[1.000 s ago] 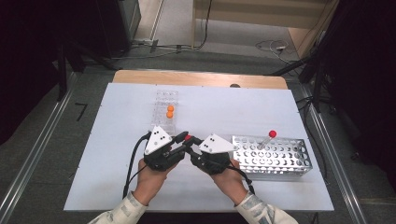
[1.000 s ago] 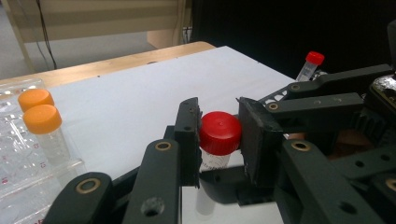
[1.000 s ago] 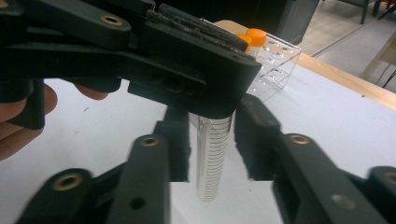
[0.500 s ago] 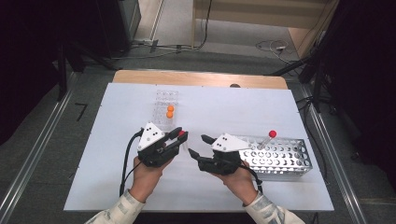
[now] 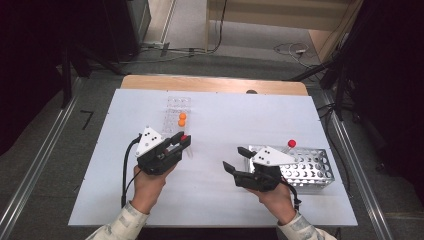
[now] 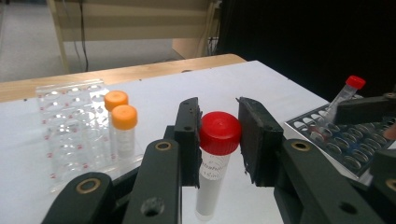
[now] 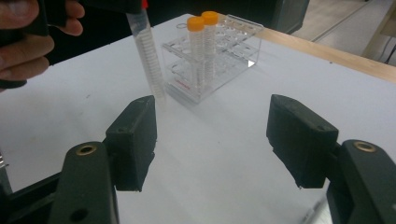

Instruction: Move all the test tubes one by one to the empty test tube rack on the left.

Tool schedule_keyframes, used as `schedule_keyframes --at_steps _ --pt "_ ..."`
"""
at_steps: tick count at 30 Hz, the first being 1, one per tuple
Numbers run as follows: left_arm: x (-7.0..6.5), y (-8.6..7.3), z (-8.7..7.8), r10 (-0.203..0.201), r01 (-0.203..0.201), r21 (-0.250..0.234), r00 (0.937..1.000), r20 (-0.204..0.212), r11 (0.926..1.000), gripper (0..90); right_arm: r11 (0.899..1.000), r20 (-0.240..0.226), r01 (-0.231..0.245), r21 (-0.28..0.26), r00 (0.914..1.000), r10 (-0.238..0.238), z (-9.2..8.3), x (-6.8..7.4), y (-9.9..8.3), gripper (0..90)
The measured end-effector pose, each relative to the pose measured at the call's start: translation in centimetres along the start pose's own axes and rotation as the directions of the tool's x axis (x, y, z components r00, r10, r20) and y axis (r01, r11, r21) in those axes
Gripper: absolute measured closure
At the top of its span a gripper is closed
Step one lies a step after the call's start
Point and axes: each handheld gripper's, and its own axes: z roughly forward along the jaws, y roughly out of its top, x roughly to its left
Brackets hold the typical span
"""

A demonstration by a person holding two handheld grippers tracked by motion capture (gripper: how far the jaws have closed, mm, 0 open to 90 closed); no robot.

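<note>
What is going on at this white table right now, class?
A person works with a hand-held gripper in each hand. The left gripper is shut on the red cap of a clear plastic tube, held upright beside the clear plastic rack with two orange-capped tubes. The right gripper has just been opening with nothing between its jaws, next to the metal perforated rack, where another red-capped tube leans.

The left gripper (image 5: pixel 184 141) is clamped, its fingers (image 6: pixel 189 140) close together; the right gripper (image 5: pixel 236 161) has just been opening, nothing between its fingers (image 7: pixel 135 135).
</note>
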Motion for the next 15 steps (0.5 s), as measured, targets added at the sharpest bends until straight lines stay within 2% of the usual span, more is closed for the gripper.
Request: schedule_keyframes --at_steps 10,15 --pt "1.8 0.5 -0.9 -0.029 0.028 -0.011 0.998 -0.057 0.9995 70.8 0.999 0.047 -0.027 -0.022 0.9985 0.028 -3.4 -1.8 -1.4 32.0" --pt "2.5 0.9 -1.3 -0.016 0.015 -0.01 0.9947 -0.102 0.9998 70.9 0.998 0.075 -0.049 -0.027 0.9959 0.051 -4.7 -2.7 -2.1 32.1"
